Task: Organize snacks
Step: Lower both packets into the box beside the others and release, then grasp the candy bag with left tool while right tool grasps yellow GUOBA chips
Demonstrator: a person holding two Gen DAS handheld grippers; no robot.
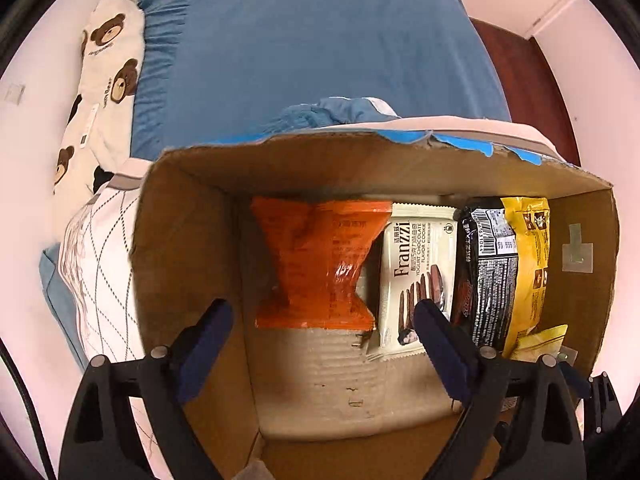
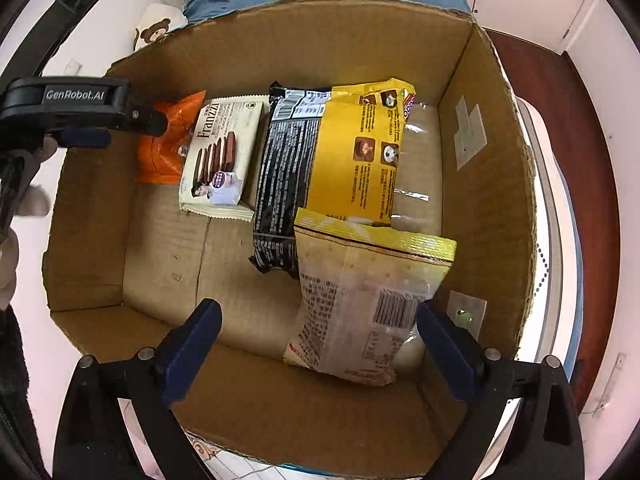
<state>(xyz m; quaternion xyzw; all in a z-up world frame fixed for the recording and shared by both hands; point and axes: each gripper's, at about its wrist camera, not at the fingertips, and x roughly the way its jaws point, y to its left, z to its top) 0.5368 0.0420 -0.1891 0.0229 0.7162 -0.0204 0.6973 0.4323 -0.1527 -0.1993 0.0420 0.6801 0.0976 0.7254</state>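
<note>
An open cardboard box [image 1: 184,240] [image 2: 488,184] holds snacks in a row: an orange packet [image 1: 320,264] [image 2: 160,160], a white Franzzi cookie pack [image 1: 416,264] [image 2: 220,160], a black packet [image 1: 488,272] [image 2: 280,176] and a yellow packet [image 1: 528,256] [image 2: 356,152]. A pale cracker bag [image 2: 360,304] with a yellow top lies at the near right. My left gripper [image 1: 324,316] is open and empty above the orange packet; it also shows in the right wrist view [image 2: 132,114]. My right gripper [image 2: 320,320] is open and empty over the cracker bag's left part.
The box sits on a bed with a blue sheet [image 1: 312,48]. A bear-print pillow [image 1: 108,68] and a white quilt [image 1: 100,272] lie to the left. Dark wooden floor [image 2: 560,120] runs along the right. The box floor [image 2: 168,248] at left front is bare cardboard.
</note>
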